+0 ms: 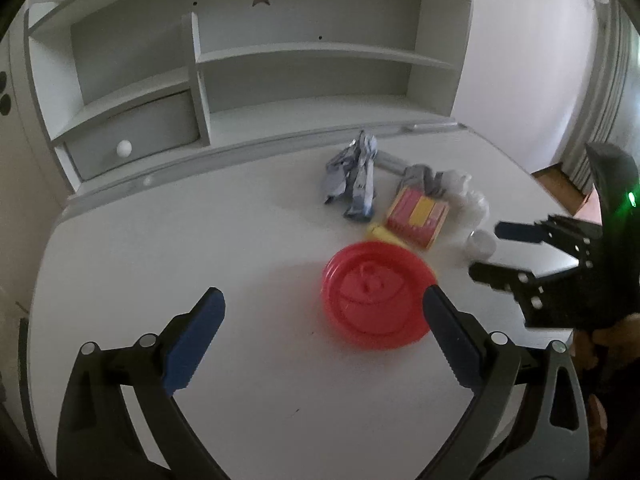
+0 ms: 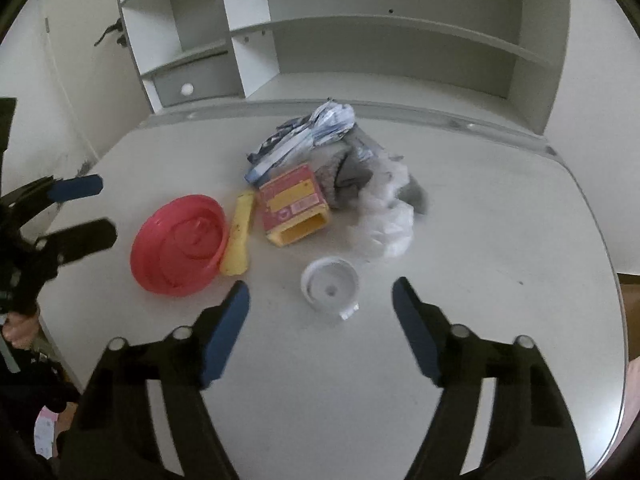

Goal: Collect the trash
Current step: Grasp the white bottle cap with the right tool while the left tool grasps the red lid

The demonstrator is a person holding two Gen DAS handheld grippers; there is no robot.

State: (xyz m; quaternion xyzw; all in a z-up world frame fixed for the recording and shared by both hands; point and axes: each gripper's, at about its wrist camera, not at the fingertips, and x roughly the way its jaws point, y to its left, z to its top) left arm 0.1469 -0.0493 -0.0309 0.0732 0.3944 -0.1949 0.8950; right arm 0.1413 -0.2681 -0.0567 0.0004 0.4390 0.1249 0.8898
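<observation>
A heap of trash lies on the white desk [image 2: 500, 208]: a red round lid [image 1: 376, 292] [image 2: 180, 244], a yellow piece [image 2: 240, 236], a red and yellow carton [image 1: 418, 212] [image 2: 294, 204], a crumpled blue and white wrapper [image 1: 356, 176] [image 2: 304, 136], a white plastic bag [image 2: 388, 216] and a small white cup [image 1: 482, 244] [image 2: 330, 284]. My left gripper [image 1: 322, 300] [image 2: 104, 208] hovers open over the near side of the red lid, holding nothing. My right gripper [image 2: 320, 286] [image 1: 486, 250] is open just short of the white cup, and its pads are not touching it.
A white shelf unit [image 1: 320, 52] stands along the back of the desk, with a grey drawer [image 1: 136, 136] at its lower left. The desk's rounded right edge [image 2: 616, 280] drops to a wooden floor [image 1: 560, 172]. A hand [image 2: 20, 328] holds the left gripper.
</observation>
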